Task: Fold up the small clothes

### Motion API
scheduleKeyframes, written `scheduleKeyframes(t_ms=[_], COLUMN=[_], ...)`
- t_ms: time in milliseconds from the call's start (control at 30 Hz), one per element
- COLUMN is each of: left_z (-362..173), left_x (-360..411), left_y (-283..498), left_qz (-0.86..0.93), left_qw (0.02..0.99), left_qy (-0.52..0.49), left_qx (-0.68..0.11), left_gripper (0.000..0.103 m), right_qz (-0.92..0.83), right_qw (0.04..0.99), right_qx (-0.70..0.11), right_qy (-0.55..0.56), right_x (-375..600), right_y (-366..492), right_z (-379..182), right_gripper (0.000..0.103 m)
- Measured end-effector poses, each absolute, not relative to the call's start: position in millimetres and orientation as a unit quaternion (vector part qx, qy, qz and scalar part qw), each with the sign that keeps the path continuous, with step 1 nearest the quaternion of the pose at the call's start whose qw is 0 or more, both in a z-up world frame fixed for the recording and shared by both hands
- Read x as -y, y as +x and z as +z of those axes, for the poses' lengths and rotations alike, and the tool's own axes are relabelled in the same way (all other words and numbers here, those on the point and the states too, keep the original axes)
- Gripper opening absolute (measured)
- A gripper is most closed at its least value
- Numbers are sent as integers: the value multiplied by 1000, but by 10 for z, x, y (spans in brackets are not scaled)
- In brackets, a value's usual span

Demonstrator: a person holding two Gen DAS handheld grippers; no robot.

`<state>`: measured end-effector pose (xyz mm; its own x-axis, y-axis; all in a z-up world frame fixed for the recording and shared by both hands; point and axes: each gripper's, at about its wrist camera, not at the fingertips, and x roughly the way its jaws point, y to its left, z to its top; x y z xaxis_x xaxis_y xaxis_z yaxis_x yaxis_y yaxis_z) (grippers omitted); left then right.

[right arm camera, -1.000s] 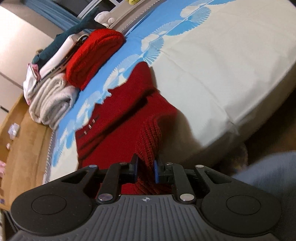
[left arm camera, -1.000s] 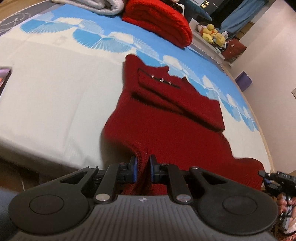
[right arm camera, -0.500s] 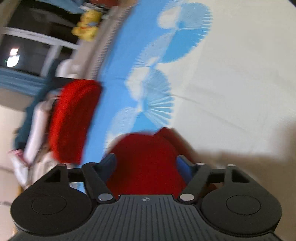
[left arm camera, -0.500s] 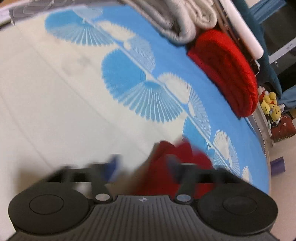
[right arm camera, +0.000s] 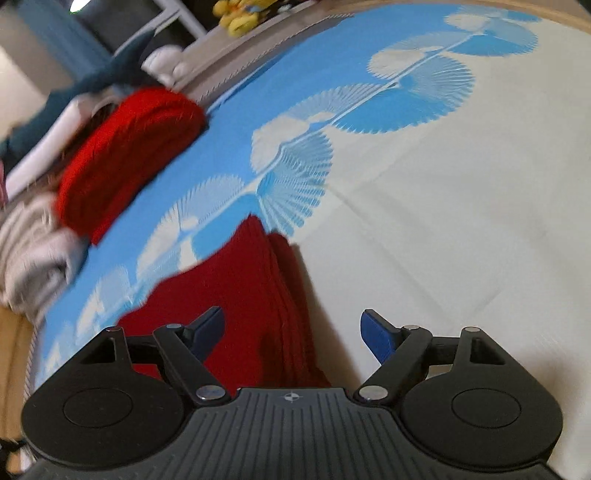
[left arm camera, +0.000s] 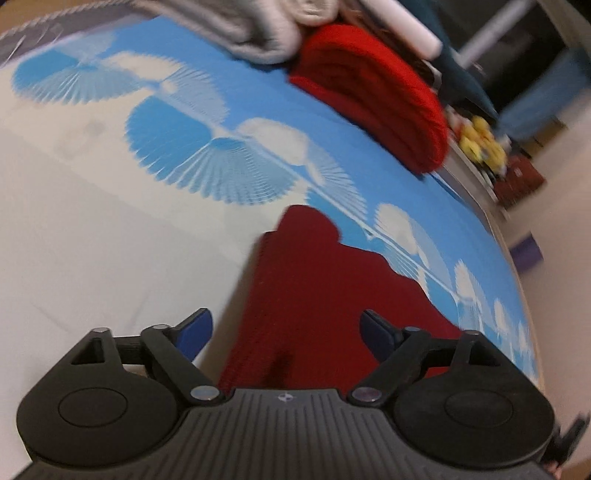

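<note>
A dark red knit garment (left arm camera: 325, 295) lies folded over on the white and blue bedsheet (left arm camera: 110, 229). My left gripper (left arm camera: 286, 328) hovers over its near left part. Its jaws are opening, with the blue pads (left arm camera: 195, 332) spread wide, and the cloth lies between them untouched. In the right wrist view the same garment (right arm camera: 240, 291) shows its folded right edge. My right gripper (right arm camera: 293, 328) stands open above that edge, one pad (right arm camera: 376, 334) over the bare sheet, gripping nothing.
A bright red folded knit (left arm camera: 376, 99) and grey folded cloth (left arm camera: 266, 33) lie at the far side of the bed, seen also as the red knit (right arm camera: 125, 155). Yellow plush toys (left arm camera: 484, 144) sit beyond the bed's far edge. A purple box (left arm camera: 528, 254) stands by the wall.
Both grippers carried the garment's near hem forward across the bed, folding it over, and then opened and released it. The views are now closer to the far pile.
</note>
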<state>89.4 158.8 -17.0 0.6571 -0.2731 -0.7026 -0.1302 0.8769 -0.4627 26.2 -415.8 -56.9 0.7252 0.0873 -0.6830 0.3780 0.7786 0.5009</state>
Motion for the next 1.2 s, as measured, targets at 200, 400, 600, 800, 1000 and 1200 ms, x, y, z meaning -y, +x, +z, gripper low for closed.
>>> scheduleKeyframes(t_ms=[200, 400, 600, 800, 1000, 1200], left_z=[-87, -294, -431, -153, -571, -568], left_x=[-1250, -984, -920, -1395, -1813, -2031], left_y=[907, 1149, 1308, 1257, 1402, 1275], left_qz=[-59, -36, 3, 4, 100, 133], left_qw=[908, 914, 910, 899, 859, 839], left_qy=[-142, -67, -31, -196, -229, -281], left_qx=[-391, -400, -414, -392, -446, -447], left_gripper=[100, 100, 12, 12, 32, 72], right_qz=[-79, -98, -122, -105, -108, -144], right_qw=[874, 876, 890, 900, 894, 861], right_qx=[-387, -383, -385, -329, -329, -388], right_qy=[281, 274, 214, 266, 284, 296], right_x=[3963, 3799, 3621, 3750, 3993, 4197], right_y=[582, 751, 848, 572, 283, 411], right_z=[-648, -627, -586, -294, -308, -682], right_gripper=[82, 81, 18, 16, 16, 60])
